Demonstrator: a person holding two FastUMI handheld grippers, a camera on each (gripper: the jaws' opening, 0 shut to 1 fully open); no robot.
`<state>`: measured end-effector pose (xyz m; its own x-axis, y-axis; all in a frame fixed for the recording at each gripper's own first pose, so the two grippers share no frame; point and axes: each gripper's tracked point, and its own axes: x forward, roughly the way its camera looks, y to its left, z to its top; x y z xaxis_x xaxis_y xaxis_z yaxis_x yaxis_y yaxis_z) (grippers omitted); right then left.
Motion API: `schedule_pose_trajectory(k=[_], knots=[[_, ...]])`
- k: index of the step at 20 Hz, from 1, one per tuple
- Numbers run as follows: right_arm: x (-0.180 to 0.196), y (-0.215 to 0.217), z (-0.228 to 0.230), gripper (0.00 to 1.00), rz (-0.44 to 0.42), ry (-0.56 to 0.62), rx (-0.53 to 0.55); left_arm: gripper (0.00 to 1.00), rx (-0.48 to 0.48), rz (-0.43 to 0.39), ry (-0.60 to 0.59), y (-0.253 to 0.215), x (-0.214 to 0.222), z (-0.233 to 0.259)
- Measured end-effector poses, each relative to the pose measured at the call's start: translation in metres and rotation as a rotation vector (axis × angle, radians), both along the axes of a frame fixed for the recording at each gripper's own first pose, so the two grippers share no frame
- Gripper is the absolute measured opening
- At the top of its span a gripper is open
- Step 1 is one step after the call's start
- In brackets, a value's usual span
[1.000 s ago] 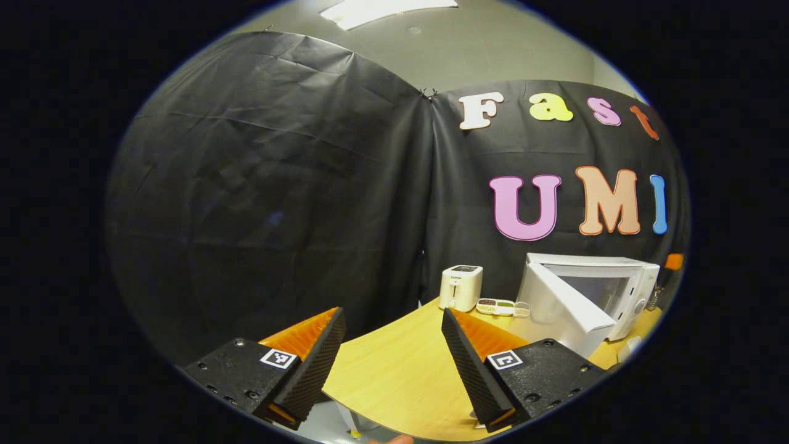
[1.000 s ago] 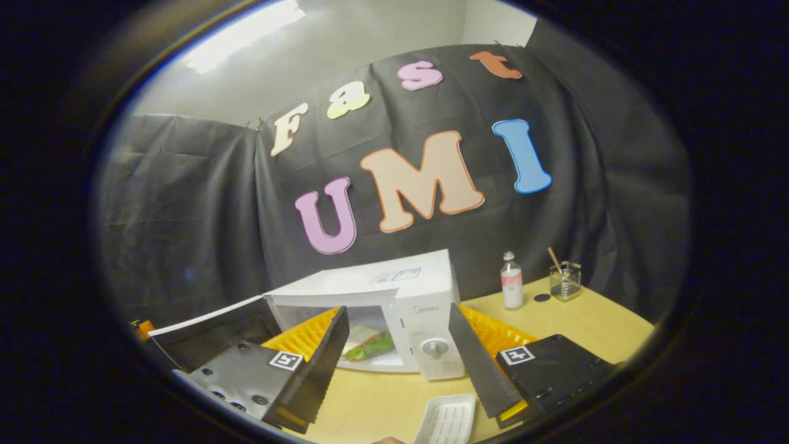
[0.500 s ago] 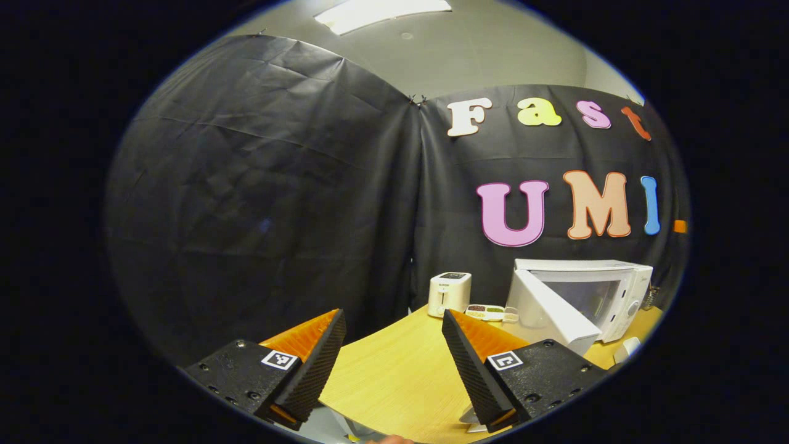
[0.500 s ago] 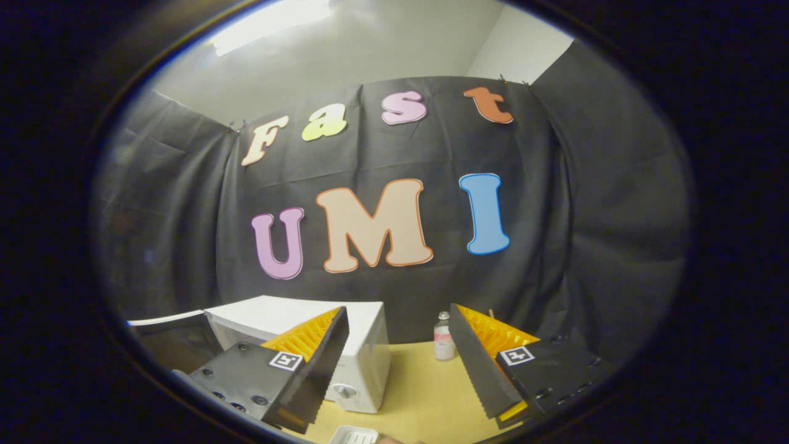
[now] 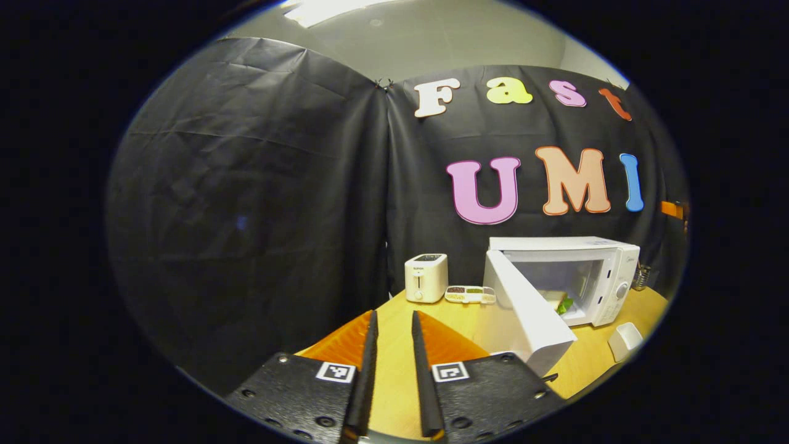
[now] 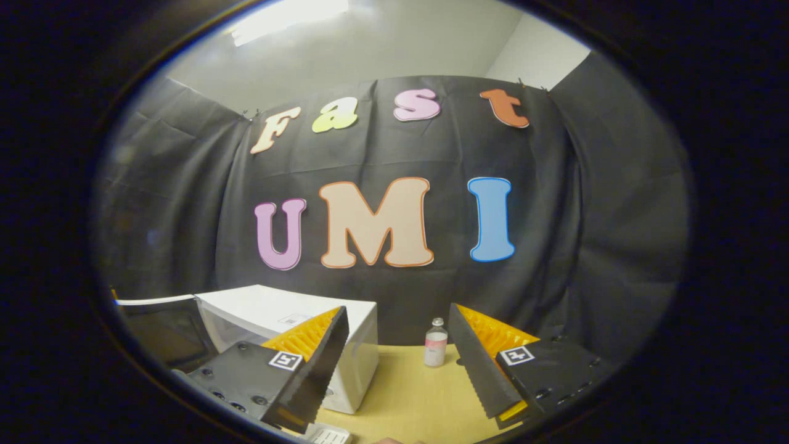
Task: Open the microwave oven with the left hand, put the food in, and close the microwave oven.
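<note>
The white microwave [image 5: 592, 271] stands on the wooden table [image 5: 468, 320] with its door [image 5: 530, 314] swung open to the left. A sandwich [image 5: 558, 302] lies inside its cavity. My left gripper [image 5: 392, 314] hovers over the table's near left part, well short of the door; its fingers are drawn nearly together with only a narrow slit and nothing between them. In the right gripper view the microwave [image 6: 290, 311] sits at lower left with its open door [image 6: 160, 327] dark beside it. My right gripper [image 6: 396, 314] is open and empty, raised in front of the microwave's right corner.
A white toaster [image 5: 425, 277] and a small tray of seasonings [image 5: 470, 294] stand left of the microwave by the back wall. A white dish [image 5: 625, 339] lies in front of the microwave. A small bottle [image 6: 436, 342] stands right of the microwave.
My left gripper's fingers have closed from wide open to almost together, and its view has turned toward the microwave. My right gripper has tilted upward, off the sandwich and the cavity.
</note>
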<state>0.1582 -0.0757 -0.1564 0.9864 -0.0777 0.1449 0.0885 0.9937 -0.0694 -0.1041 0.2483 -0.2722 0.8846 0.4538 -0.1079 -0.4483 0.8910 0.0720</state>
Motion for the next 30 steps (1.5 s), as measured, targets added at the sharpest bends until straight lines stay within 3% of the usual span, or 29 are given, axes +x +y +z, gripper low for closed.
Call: schedule_pose_trajectory(k=[1,2,3,13,14,19,25,26,30], knots=[[0.001,0.0,0.001,0.99,0.005,-0.001,0.0,0.21,-0.015,-0.011,0.021,-0.004,0.003,-0.005],[0.001,0.0,0.001,0.99,0.012,-0.002,0.004,0.04,-0.028,-0.013,0.035,-0.006,0.006,-0.01],[0.002,0.0,0.0,0.99,0.017,-0.001,0.008,0.01,-0.042,-0.026,0.047,-0.011,0.008,-0.013],[-0.007,-0.017,0.009,0.99,-0.027,-0.02,0.001,0.01,-0.107,-0.135,0.046,-0.062,0.026,-0.016],[-0.008,-0.02,0.011,0.92,-0.035,-0.026,0.005,0.01,-0.111,-0.148,0.048,-0.07,0.029,-0.016],[-0.005,-0.035,0.008,0.92,-0.06,-0.018,0.026,0.01,-0.156,-0.263,0.045,-0.129,0.05,-0.018],[-0.003,-0.037,0.007,0.92,-0.064,-0.01,0.031,0.01,-0.119,-0.341,0.042,-0.19,0.078,-0.022],[-0.001,-0.036,0.005,1.0,-0.059,-0.006,0.033,0.01,-0.118,-0.353,0.041,-0.199,0.081,-0.023],[-0.002,-0.036,0.003,1.0,-0.044,0.009,0.034,0.01,-0.16,-0.442,0.049,-0.242,0.099,-0.026]])
